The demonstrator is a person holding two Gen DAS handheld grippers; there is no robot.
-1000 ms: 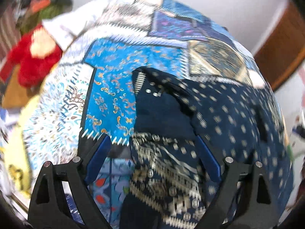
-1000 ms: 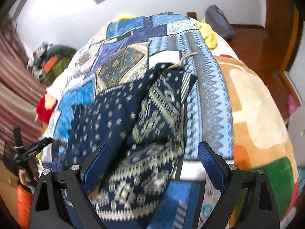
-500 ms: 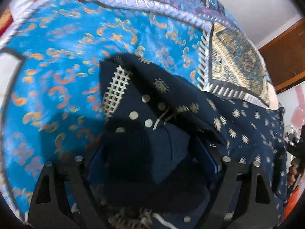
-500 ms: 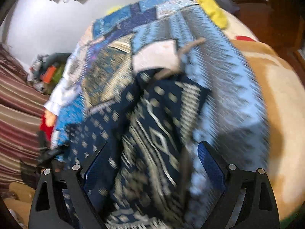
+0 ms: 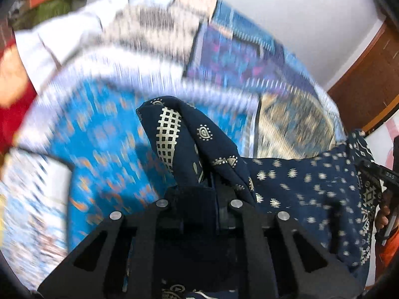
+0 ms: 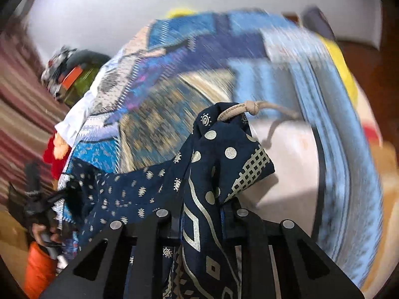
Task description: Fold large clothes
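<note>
So both grippers have just been closing, and now each one has a bunch of the navy printed garment [image 5: 306, 186] pinched between its jaws, where a second ago the jaws stood wide over cloth lying flat on the bed. The left gripper [image 5: 215, 186] is nearly shut on a peaked corner that pokes up past its fingertips, with a pale grid patch on the left face of the peak. The right gripper [image 6: 202, 206] is clamped almost closed on the other corner, and a tan drawstring cord [image 6: 245, 108] with a knot loops out just above and ahead of its jaws. Between the two pinches the fabric hangs in a slack band, off to the right of the left jaws and off to the left of the right jaws, so it looks like the edge is now lifted clear of the patchwork quilt [image 5: 104, 149] rather than resting on it. That probably means the grab step is done and a lift or spread before folding comes next. The cloth reads thin and drapey, soft creases, metallic-looking dots and diamonds printed on it. The quilt behind is blurry, blocky blue panels. The person's hand [image 6: 43, 234] shows at the far left of the right view.
</note>
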